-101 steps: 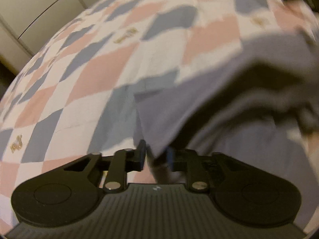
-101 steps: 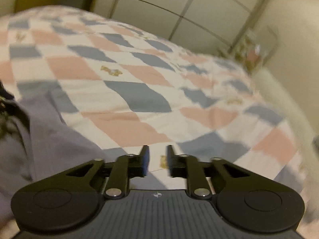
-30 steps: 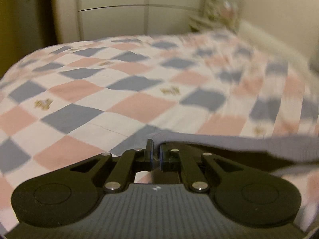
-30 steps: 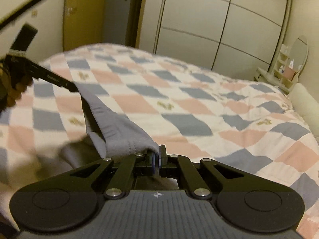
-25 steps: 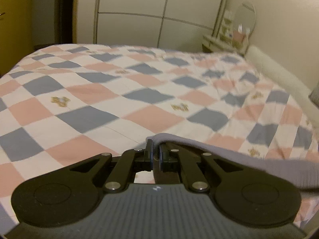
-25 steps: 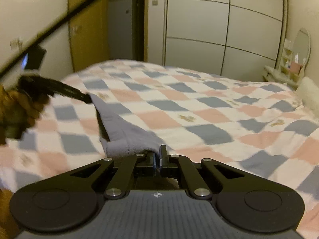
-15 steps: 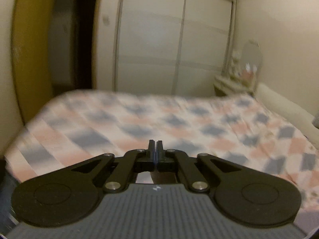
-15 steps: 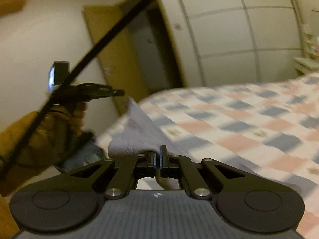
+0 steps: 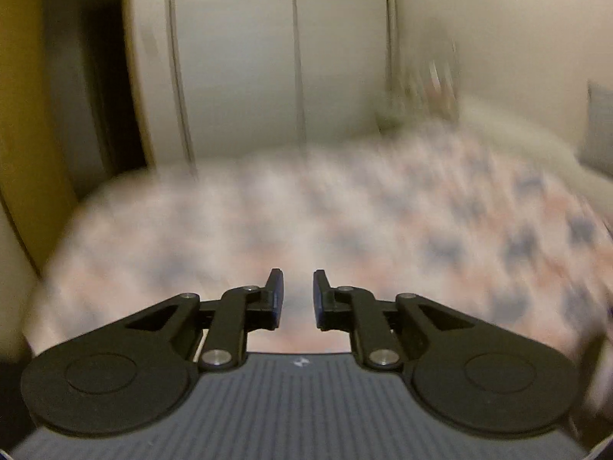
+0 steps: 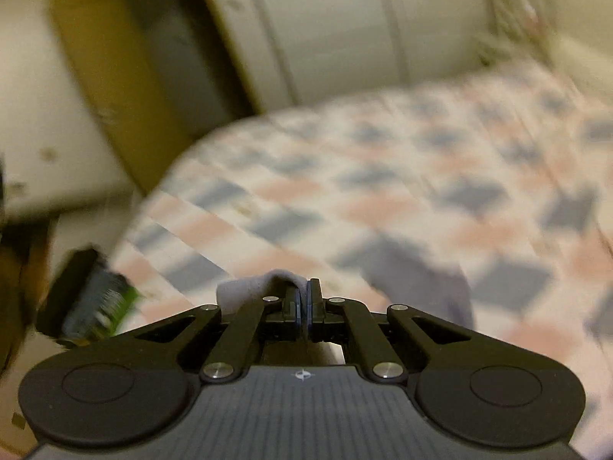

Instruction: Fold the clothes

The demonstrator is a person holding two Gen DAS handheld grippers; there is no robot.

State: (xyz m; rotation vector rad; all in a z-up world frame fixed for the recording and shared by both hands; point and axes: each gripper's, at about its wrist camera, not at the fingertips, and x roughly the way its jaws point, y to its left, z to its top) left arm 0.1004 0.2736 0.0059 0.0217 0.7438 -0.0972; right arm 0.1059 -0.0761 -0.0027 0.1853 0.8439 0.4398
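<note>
Left hand-held gripper [image 9: 294, 293] parted, right hand-held gripper [image 10: 304, 303] clamped

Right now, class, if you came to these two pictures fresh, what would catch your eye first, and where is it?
First, the checked pink, blue and white bedspread, filling the middle of both views, though blurred. Next, the right gripper, low in its view, is shut on a fold of grey cloth, while the left gripper stands open and holds nothing. Pale wardrobe doors rise behind the bed.

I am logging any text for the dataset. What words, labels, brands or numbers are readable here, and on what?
No readable text.
Left tongs: only a small pale emblem on the body, no letters.
Right tongs: the same kind of emblem.
Dark device at left: green face too blurred to read.
</note>
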